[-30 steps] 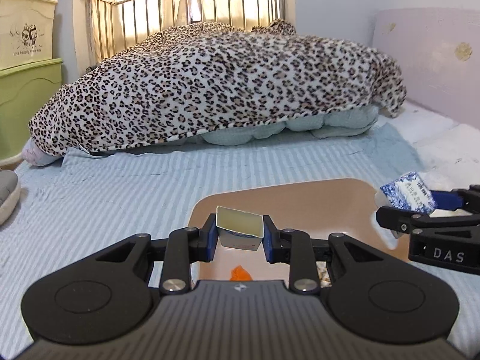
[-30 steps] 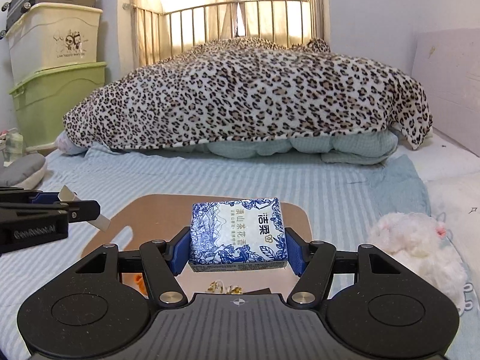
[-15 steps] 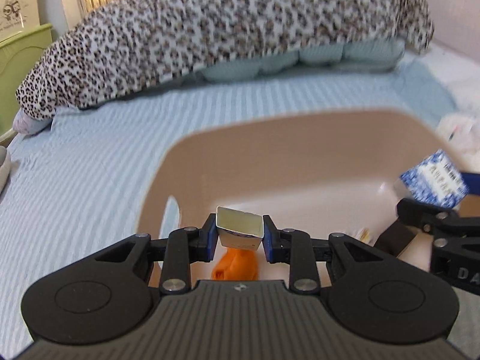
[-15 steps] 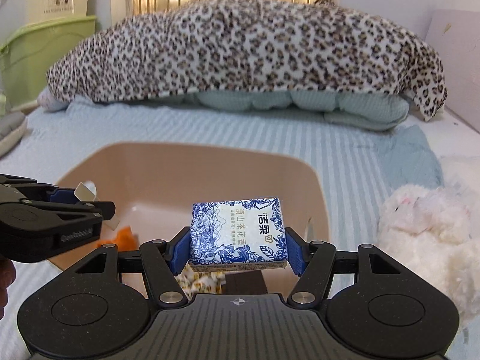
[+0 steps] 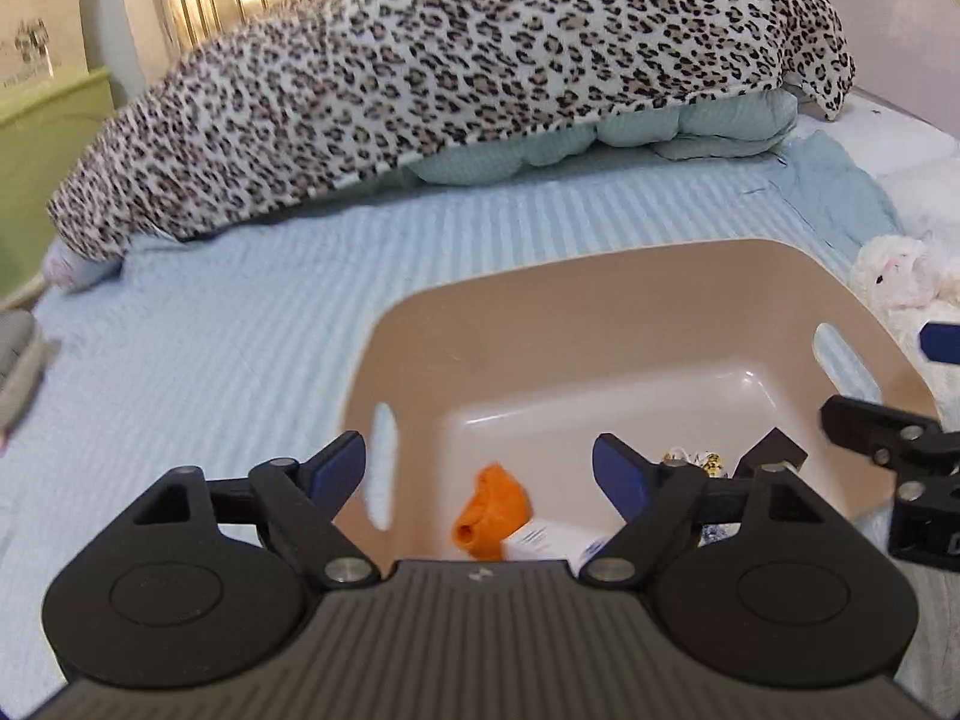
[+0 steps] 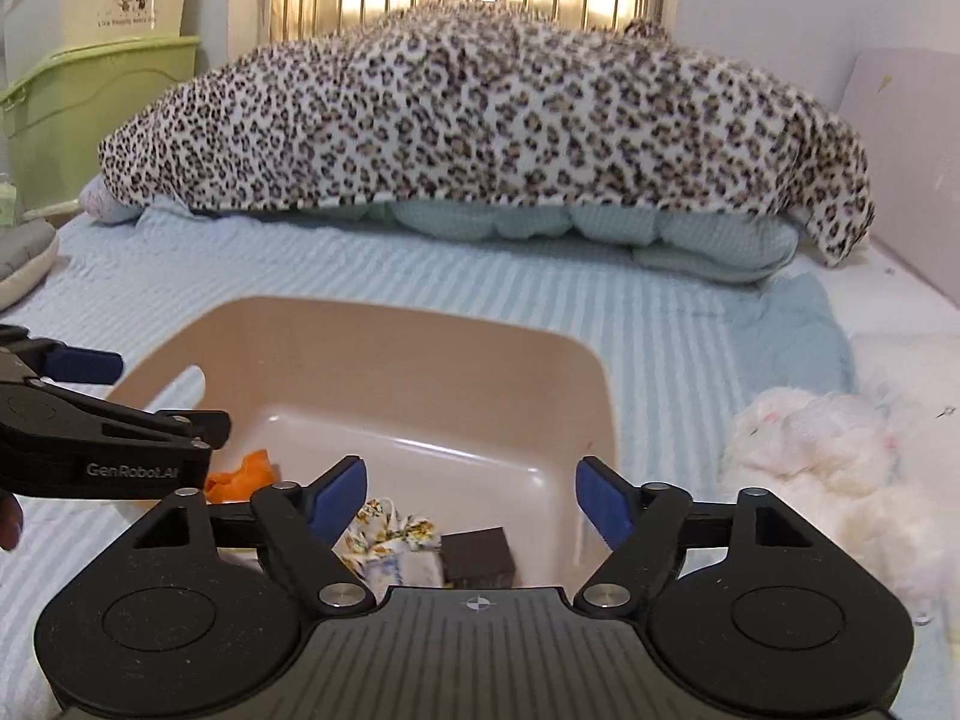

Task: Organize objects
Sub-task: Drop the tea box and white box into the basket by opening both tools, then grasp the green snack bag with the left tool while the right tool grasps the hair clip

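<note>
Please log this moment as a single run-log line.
left gripper: open, jaws just opened, nothing between | right gripper: open, jaws just opened, nothing between | both over tan bin | plush toy outside bin

2 close wrist views angled down, both over the tan basin (image 5: 540, 300).

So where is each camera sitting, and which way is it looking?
Left wrist: sits on the left tongs, looking forward and down into the tan basket; its own open tongs show, and the right tongs at the side.
Right wrist: sits on the right tongs, looking forward and down into the same basket; its open tongs show, and the left tongs.
Both see the basket, the orange thing and the leopard blanket.
</note>
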`<state>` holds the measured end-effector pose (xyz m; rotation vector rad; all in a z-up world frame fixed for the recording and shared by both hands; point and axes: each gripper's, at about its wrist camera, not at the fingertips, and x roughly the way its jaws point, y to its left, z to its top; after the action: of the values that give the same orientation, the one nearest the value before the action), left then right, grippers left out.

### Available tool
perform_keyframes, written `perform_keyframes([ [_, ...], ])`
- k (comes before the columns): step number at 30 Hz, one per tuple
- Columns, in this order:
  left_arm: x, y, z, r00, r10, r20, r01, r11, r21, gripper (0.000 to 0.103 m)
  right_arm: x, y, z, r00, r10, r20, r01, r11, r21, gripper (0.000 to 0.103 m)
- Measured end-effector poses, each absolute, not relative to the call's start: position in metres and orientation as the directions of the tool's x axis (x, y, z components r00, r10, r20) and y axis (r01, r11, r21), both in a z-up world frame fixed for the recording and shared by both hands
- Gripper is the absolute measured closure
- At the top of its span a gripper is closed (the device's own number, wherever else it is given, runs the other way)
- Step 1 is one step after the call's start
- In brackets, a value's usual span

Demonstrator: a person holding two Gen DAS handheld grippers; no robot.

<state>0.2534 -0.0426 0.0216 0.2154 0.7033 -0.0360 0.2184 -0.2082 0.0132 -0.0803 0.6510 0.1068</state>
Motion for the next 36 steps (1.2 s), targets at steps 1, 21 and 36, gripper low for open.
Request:
perform_keyframes([
  [1, 0.248, -0.043, 0.024, 0.766, 0.046, -0.641, 0.102, 0.976, 0.193, 0.016, 0.212, -0.209, 0.017, 0.792, 0.072, -0.606, -0.122, 0.992, -0.041, 0.022],
  [21, 0.163, -0.029, -0.020, 0.672, 0.037, -0.740, 0.117, 0.981, 0.155, 0.013, 0.139, -0.211, -0.020, 0.673, 0.087, -0.735, -0.127, 0.992, 0.001, 0.015],
  [36, 0.163, -0.035, -0.091, 0.584, -0.012, -0.811, 0.159, 0.982, 0.100, 0.013, 0.143, -0.219, -0.081, 0.556, 0.071, -0.828, -0.114, 0.993, 0.009, 0.014],
])
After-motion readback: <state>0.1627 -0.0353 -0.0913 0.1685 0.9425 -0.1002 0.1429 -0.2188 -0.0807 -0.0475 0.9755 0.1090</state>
